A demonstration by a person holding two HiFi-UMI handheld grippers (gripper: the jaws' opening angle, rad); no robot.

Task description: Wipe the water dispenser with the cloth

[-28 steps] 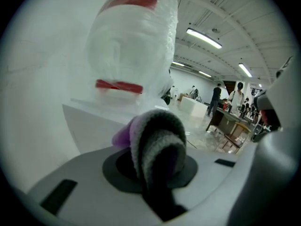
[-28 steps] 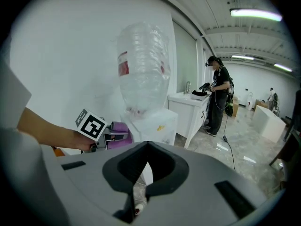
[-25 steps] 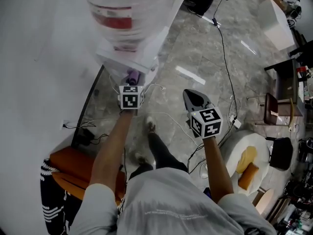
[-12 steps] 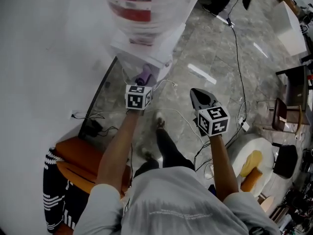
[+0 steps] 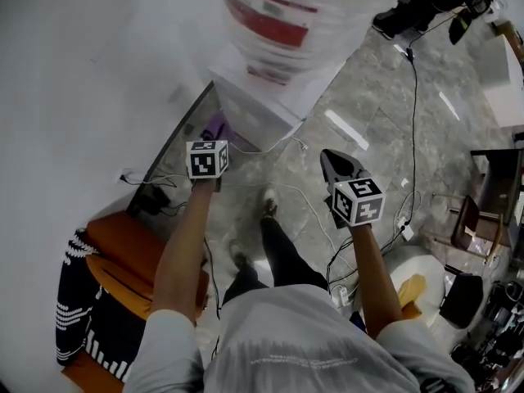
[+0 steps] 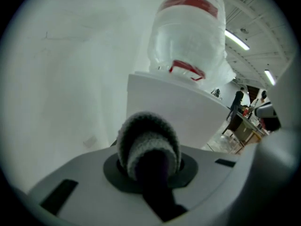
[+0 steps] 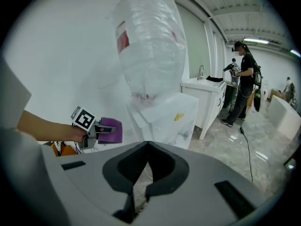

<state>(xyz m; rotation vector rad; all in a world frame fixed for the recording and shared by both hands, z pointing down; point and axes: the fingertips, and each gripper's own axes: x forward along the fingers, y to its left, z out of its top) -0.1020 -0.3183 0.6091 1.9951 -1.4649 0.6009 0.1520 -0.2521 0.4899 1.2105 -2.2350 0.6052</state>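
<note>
**A:** What had changed over that last second?

**B:** Mostly the left gripper [image 5: 211, 140]. A second earlier it held the purple cloth [image 5: 215, 126] up at the front of the water dispenser [image 5: 260, 109], just under the shelf that carries the bottle [image 5: 274, 15]. By this moment it had dropped lower and come round to the dispenser's left flank, the side nearer the wall [image 5: 82, 72].

**A:** Was the cloth secure?

**B:** Yes. In the left gripper view the jaws were clamped on it. The bunched fabric bulged out between them, and the dispenser's white body stood directly ahead.

**A:** Touching it?

**B:** I couldn't settle that. The right gripper view showed the cloth just beside the dispenser's side, with what looked like a sliver of gap. The head view was too steep to decide.

**A:** And the right gripper [image 5: 334, 164]?

**B:** It hung over the floor [image 5: 368, 121], well apart from the dispenser, with its jaws closed on nothing. It was much where it had been.

**A:** So where did that leave the job?

**B:** My reading was that the front had had its pass and the wipe was moving on to the side panel. The far flank looked yet to be done, though nothing showed which surfaces were already clean.
</note>
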